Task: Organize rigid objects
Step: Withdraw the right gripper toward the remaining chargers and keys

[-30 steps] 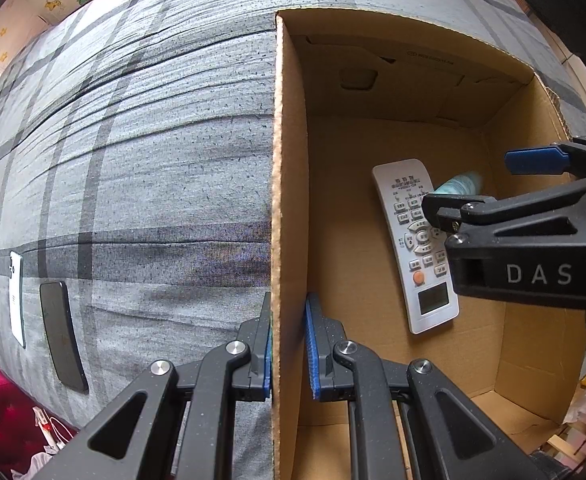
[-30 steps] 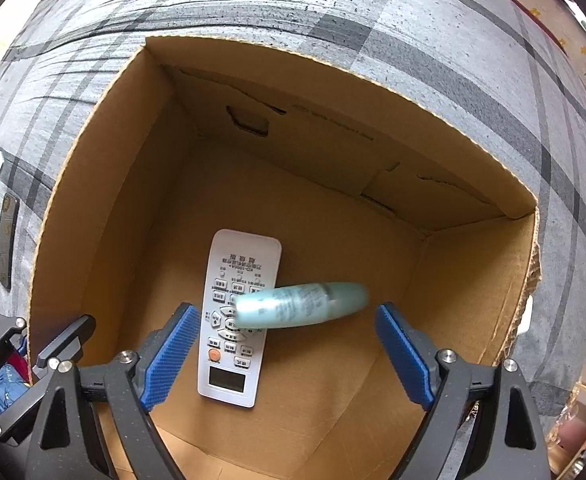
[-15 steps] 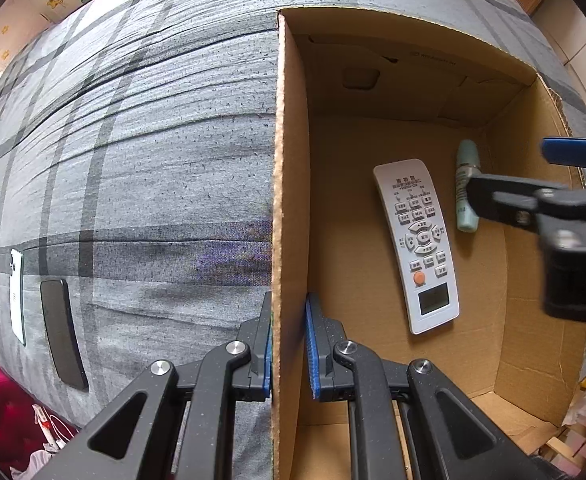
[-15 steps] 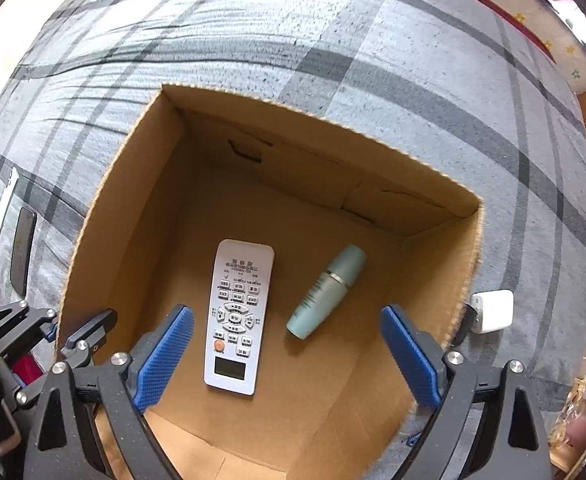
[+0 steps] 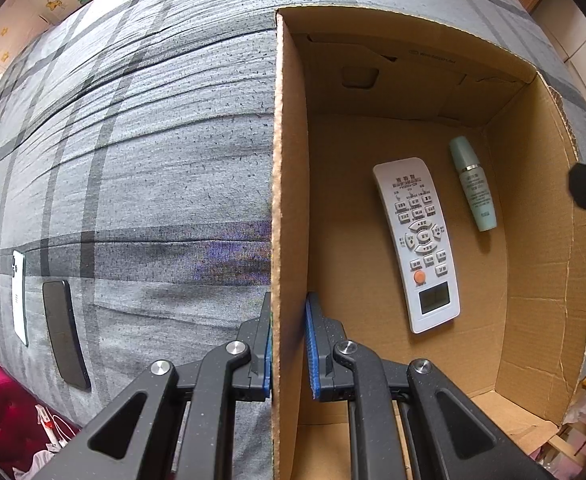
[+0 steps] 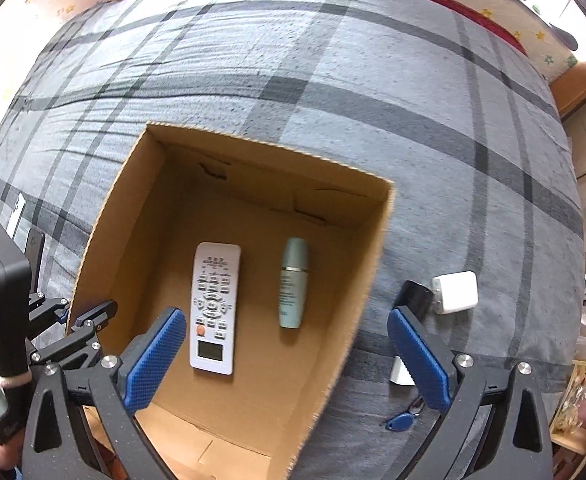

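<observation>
An open cardboard box (image 6: 373, 240) sits on a grey plaid bed. Inside lie a white remote (image 6: 214, 307) and a pale green bottle (image 6: 293, 282); both also show in the left wrist view, the remote (image 5: 416, 240) and the bottle (image 5: 473, 184). My left gripper (image 5: 288, 344) is shut on the box's left wall (image 5: 287, 200). My right gripper (image 6: 285, 356) is open and empty, raised above the box's front right part.
A white charger cube (image 6: 455, 292) and a black object (image 6: 413, 296) lie on the bed right of the box, with a blue key fob (image 6: 400, 421) nearer. A black phone (image 5: 65, 332) and a white phone (image 5: 19, 296) lie left of the box.
The green bottle dropped from between the right gripper's fingers and now lies in the box beside the remote. The right gripper has risen and drawn back to the right. The left gripper has not moved.
</observation>
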`<state>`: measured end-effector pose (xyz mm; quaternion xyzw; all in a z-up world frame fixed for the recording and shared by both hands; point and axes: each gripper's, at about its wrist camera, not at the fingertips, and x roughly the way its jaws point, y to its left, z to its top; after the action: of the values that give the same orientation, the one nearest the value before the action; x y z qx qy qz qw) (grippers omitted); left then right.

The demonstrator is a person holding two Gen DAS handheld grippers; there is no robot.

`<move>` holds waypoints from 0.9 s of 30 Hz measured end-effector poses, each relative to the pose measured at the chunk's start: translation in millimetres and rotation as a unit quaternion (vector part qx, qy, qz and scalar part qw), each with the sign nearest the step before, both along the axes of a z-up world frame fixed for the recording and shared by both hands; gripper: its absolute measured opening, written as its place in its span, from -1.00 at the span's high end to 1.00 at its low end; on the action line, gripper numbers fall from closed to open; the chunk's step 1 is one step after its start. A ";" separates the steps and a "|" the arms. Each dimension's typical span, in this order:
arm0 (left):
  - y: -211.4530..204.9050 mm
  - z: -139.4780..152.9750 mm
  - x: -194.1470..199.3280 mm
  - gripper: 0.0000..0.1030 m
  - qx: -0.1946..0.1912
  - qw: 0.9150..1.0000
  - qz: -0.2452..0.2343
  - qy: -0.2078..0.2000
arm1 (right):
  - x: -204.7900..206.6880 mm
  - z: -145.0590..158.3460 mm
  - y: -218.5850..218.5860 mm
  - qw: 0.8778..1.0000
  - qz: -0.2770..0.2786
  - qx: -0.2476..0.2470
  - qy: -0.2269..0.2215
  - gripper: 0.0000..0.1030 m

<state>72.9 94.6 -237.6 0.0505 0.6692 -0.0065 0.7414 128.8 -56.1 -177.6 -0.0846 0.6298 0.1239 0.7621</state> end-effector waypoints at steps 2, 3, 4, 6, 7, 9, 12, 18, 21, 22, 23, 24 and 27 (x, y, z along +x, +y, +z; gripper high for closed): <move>-1.0 0.4 0.1 0.73 0.002 1.000 -0.001 0.000 | -0.9 3.7 -8.7 1.000 -0.009 0.000 -0.003 -0.99; -1.1 0.5 0.3 0.73 0.002 1.000 -0.001 0.001 | -1.2 6.4 -14.5 1.000 -0.015 0.001 -0.005 -0.99; -1.3 0.4 0.5 0.73 0.003 1.000 -0.001 0.001 | -1.4 8.7 -18.9 1.000 -0.020 0.001 -0.007 -0.99; -1.4 0.5 0.7 0.73 0.004 1.000 0.000 0.002 | -1.8 13.4 -28.7 1.000 -0.028 0.001 -0.012 -0.99; -1.4 0.6 0.7 0.73 0.004 1.000 0.000 0.002 | -1.7 15.0 -32.7 0.999 -0.031 0.001 -0.013 -0.99; -0.9 0.6 0.9 0.73 0.004 1.000 0.001 0.002 | -3.0 18.8 -43.8 0.999 -0.040 -0.001 -0.016 -0.99; -0.4 -0.3 0.9 0.73 0.004 1.000 0.002 0.002 | -5.4 21.9 -60.2 0.998 -0.053 -0.002 -0.016 -0.99; 0.6 -1.2 1.4 0.73 0.004 1.000 0.003 0.003 | -11.1 23.3 -91.9 0.996 -0.082 -0.003 -0.019 -0.99; 0.2 -1.2 1.5 0.73 0.005 1.000 0.003 0.003 | -16.2 21.0 -108.2 0.995 -0.101 0.002 -0.017 -0.99; -0.1 -1.4 1.3 0.73 0.006 1.000 0.001 0.002 | -17.5 20.2 -112.3 0.994 -0.104 0.003 -0.016 -0.99; -0.9 -1.3 0.9 0.73 0.006 1.000 0.000 0.001 | -19.2 18.5 -117.1 0.994 -0.108 0.004 -0.016 -0.99; -1.1 -1.4 0.6 0.73 0.007 1.000 -0.001 0.001 | -21.1 16.7 -121.4 0.993 -0.113 0.002 -0.017 -0.99; -0.8 -1.4 0.2 0.73 0.005 1.000 -0.001 0.001 | -26.9 10.4 -132.8 0.992 -0.126 0.004 -0.014 -0.99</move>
<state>73.1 93.7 -239.0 0.0551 0.6702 -0.0039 0.7401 101.9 -188.9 -167.2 -0.0036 0.6243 0.0285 0.7807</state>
